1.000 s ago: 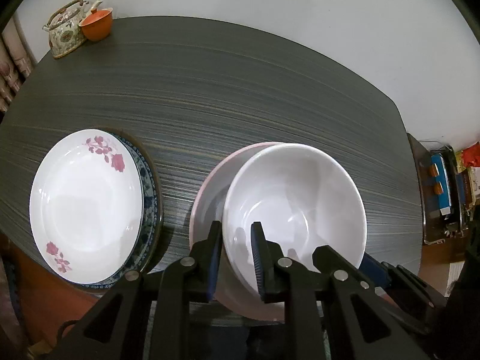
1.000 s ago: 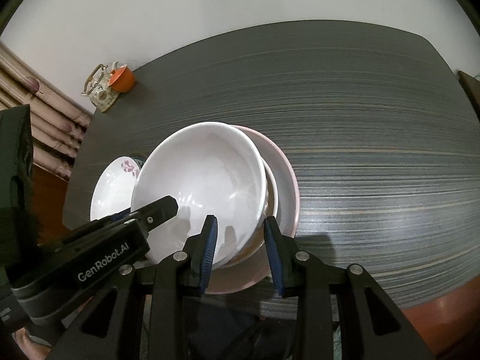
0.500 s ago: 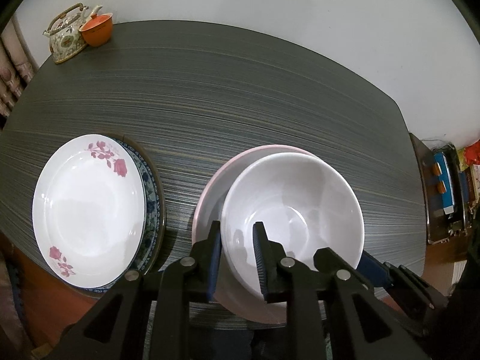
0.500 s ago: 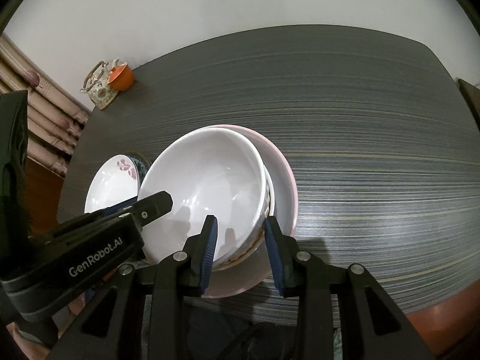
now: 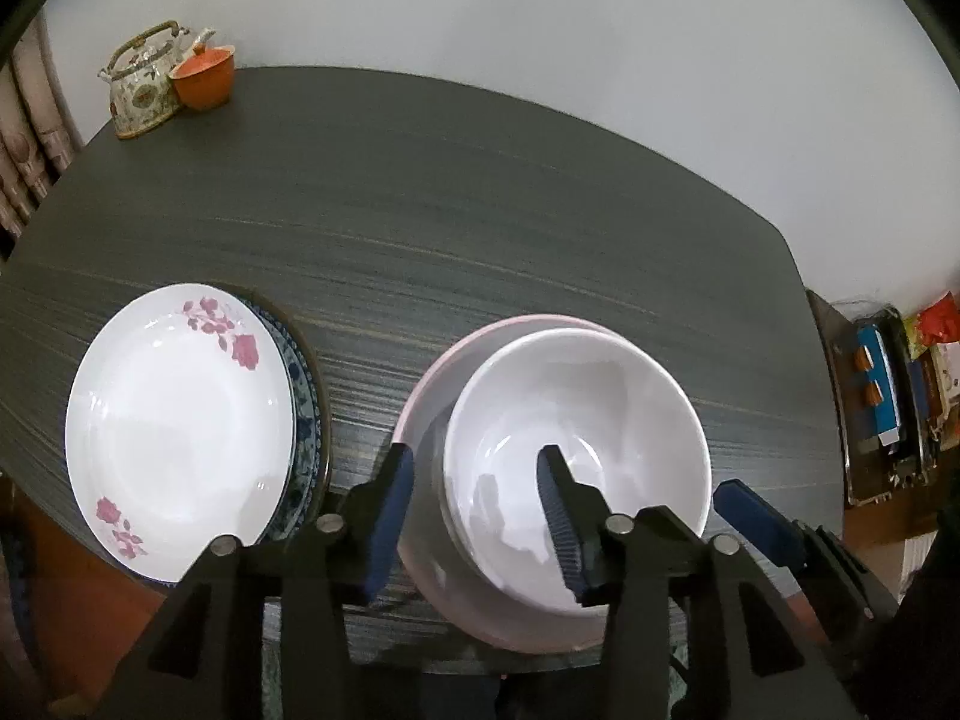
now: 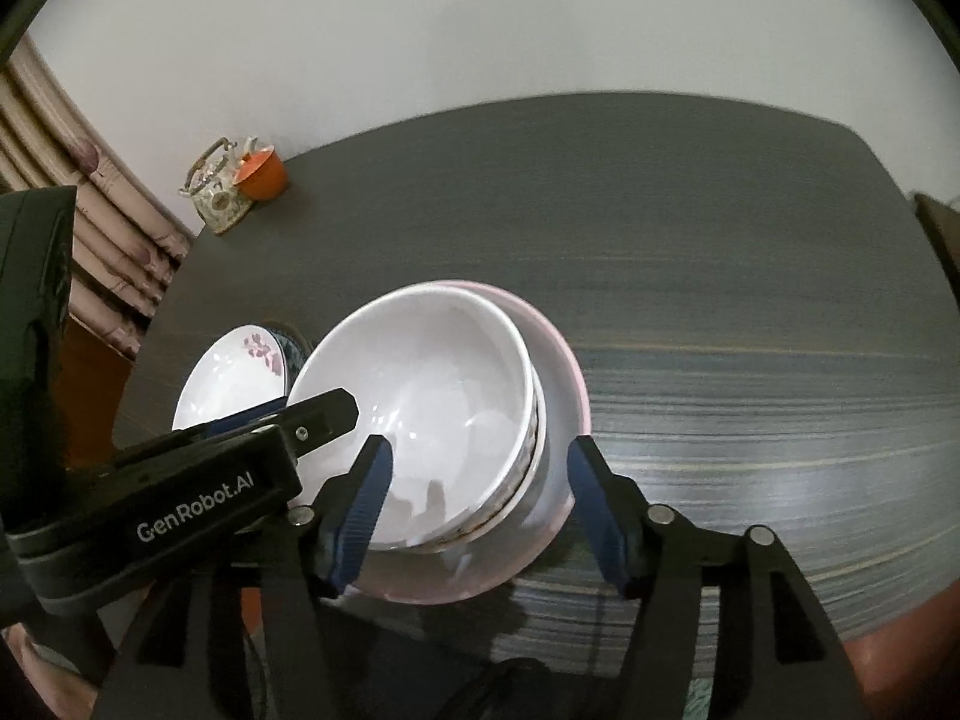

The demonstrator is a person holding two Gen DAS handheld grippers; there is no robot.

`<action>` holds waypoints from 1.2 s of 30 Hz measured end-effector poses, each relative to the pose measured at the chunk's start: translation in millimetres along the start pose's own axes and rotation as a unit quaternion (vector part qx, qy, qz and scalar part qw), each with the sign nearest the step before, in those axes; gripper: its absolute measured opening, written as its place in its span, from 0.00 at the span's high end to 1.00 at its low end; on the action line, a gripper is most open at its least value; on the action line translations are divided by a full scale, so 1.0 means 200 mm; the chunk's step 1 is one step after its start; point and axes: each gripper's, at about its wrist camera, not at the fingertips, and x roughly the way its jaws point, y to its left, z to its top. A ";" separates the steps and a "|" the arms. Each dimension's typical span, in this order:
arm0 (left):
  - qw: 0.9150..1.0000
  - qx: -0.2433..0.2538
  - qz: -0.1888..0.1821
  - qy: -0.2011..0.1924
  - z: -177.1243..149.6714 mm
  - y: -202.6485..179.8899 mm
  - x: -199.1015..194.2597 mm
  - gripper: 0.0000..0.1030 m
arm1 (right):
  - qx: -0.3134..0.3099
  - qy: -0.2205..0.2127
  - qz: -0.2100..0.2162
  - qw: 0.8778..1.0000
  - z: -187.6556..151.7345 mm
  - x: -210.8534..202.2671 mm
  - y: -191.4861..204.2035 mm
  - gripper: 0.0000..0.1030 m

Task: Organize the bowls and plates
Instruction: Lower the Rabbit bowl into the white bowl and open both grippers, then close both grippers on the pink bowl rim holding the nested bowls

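A white bowl [image 5: 576, 420] [image 6: 432, 384] sits nested in a second bowl with a patterned outside [image 6: 528, 468], both on a pink plate [image 5: 432, 396] [image 6: 564, 372] near the table's front edge. My left gripper [image 5: 474, 516] straddles the bowl's left rim. Its jaws are opening and the pads stand clear of the wall. My right gripper [image 6: 480, 510] straddles the right rim of the stack, also opening, with its pads off the bowl. To the left, a white plate with pink flowers [image 5: 174, 420] [image 6: 228, 378] lies on a blue-patterned plate [image 5: 306, 420].
A patterned teapot [image 5: 141, 84] and an orange cup [image 5: 204, 81] stand at the far left corner of the dark table [image 5: 480, 210]. A cluttered low shelf [image 5: 882, 402] is off the table's right edge. Curtains [image 6: 108, 240] hang at the left.
Both grippers have opened off the white bowl's rim. The bowl has sunk into the stack on the pink plate and now rests there. Both hands stayed about where they were.
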 end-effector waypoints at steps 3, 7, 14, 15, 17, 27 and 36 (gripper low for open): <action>1.000 0.001 -0.004 -0.007 0.00 0.00 -0.02 0.56 | -0.004 -0.011 0.000 1.000 0.00 -0.02 -0.01 0.40; 1.000 0.000 -0.013 -0.017 0.00 0.02 -0.05 0.56 | -0.016 -0.026 -0.002 1.000 0.00 -0.04 0.00 0.40; 0.999 -0.024 -0.020 -0.028 0.03 0.13 -0.11 0.56 | 0.006 -0.044 0.009 0.999 0.01 -0.10 -0.06 0.39; 0.999 -0.028 -0.021 -0.027 0.03 0.15 -0.12 0.56 | 0.010 -0.047 0.009 0.999 0.02 -0.12 -0.07 0.39; 0.999 -0.038 -0.022 -0.027 0.04 0.19 -0.13 0.56 | 0.015 -0.052 0.006 0.999 0.02 -0.14 -0.10 0.39; 0.994 -0.100 -0.030 0.025 0.02 0.34 -0.09 0.56 | 0.081 -0.011 0.000 0.997 0.00 -0.15 -0.26 0.39; 0.987 -0.138 -0.043 0.074 0.00 0.39 0.00 0.56 | 0.120 0.039 -0.010 0.992 -0.05 -0.05 -0.33 0.39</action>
